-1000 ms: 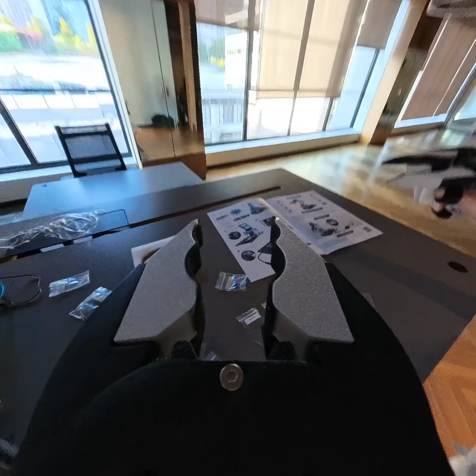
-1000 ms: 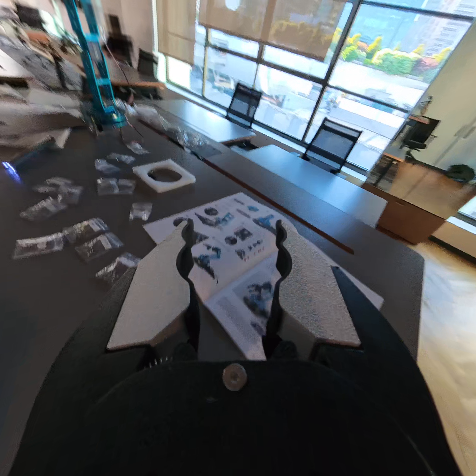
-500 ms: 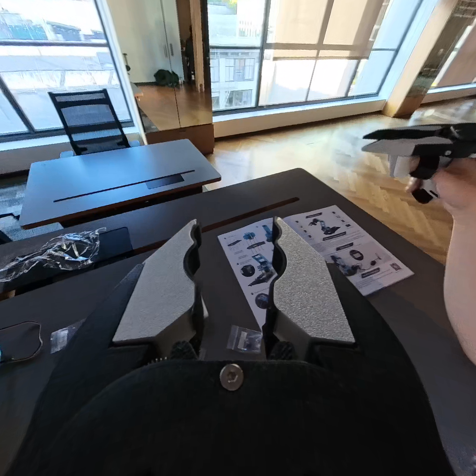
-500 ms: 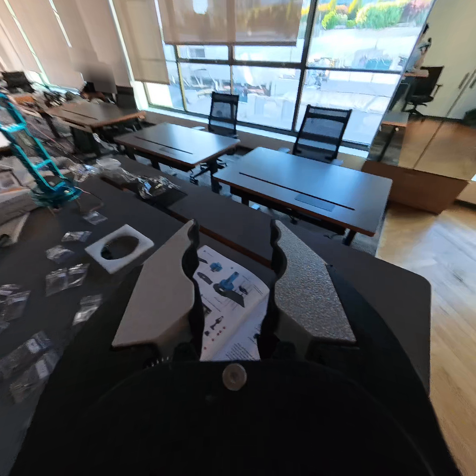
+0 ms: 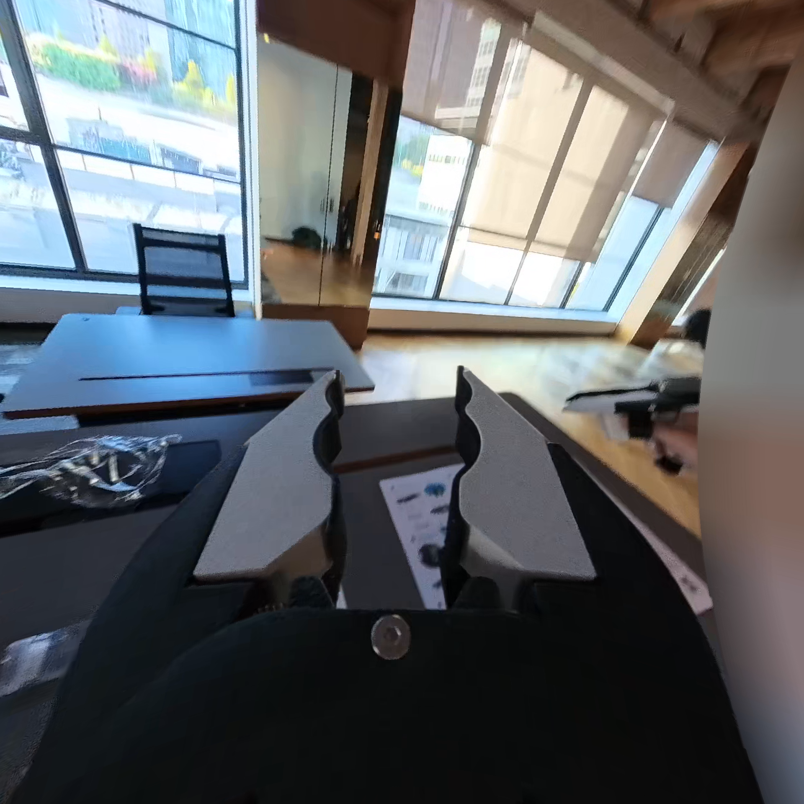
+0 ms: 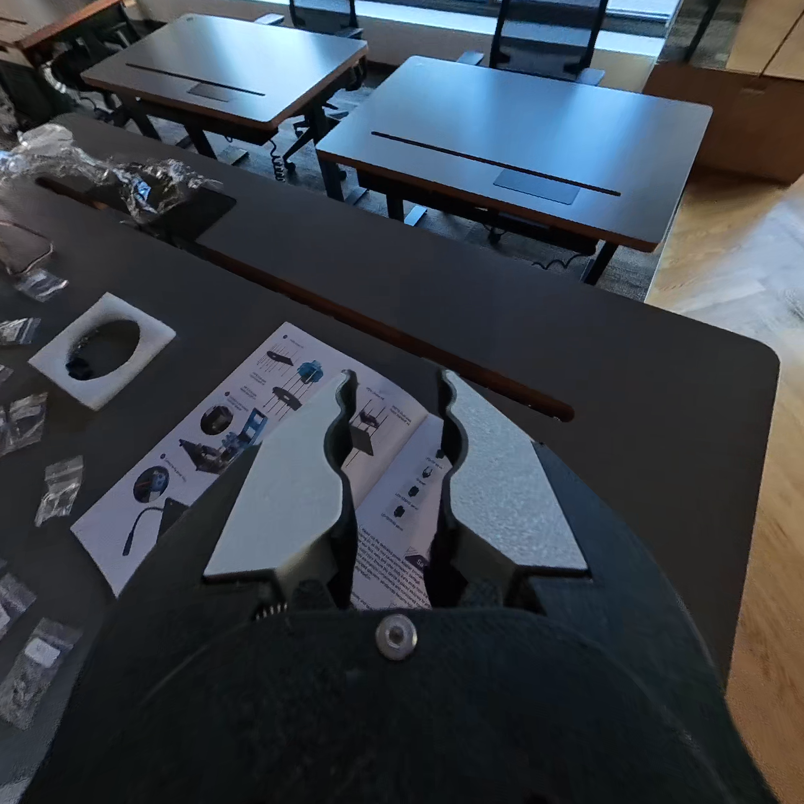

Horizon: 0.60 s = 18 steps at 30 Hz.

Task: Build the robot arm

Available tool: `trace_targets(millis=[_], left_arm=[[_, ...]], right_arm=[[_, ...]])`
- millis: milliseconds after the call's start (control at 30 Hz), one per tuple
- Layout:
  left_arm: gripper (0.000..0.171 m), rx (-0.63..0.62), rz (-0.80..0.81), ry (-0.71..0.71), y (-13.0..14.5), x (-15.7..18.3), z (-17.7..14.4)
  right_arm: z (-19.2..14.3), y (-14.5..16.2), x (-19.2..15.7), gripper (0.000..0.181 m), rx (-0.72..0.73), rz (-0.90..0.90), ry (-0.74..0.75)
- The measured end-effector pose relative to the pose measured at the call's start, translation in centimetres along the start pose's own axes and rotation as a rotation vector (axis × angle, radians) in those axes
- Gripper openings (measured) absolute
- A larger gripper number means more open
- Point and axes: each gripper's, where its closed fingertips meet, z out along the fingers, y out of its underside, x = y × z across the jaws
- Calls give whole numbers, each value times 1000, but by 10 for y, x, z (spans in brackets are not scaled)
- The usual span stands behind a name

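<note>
Dark table [image 6: 565,348] with booklet [image 6: 226,435], desks [image 6: 522,122] beyond.

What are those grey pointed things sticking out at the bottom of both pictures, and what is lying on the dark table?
They are the two fingers of hand-held grippers, simple pincers that a person carries, one in each hand. Each picture comes from a camera fixed on one gripper, looking forward along its fingers. The left gripper is open, holds nothing, and is raised over the dark matte table, pointing toward the windows. The right gripper is also open and empty; it hovers above the open white instruction booklet with printed diagrams. It also shows, blurred, at the right edge of the left camera's picture. Left of the booklet lies a white square foam piece with a round hole, with small clear plastic bags of parts scattered near it. Farther back sits a crumpled clear plastic wrapper.
</note>
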Motion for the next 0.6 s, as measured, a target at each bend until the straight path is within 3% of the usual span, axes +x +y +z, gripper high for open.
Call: trace_targets(millis=[167,367,600], left_arm=[[49,148,-185,-11,-7,-27,9],[53,83,-140,-180,16,-63,22],[49,70,-129,-236,24,-77,23]], right_arm=[[4,-9,2,36,83,106,1],[16,15,23,29,49,148,97],[14,18,34,23,48,198,133]])
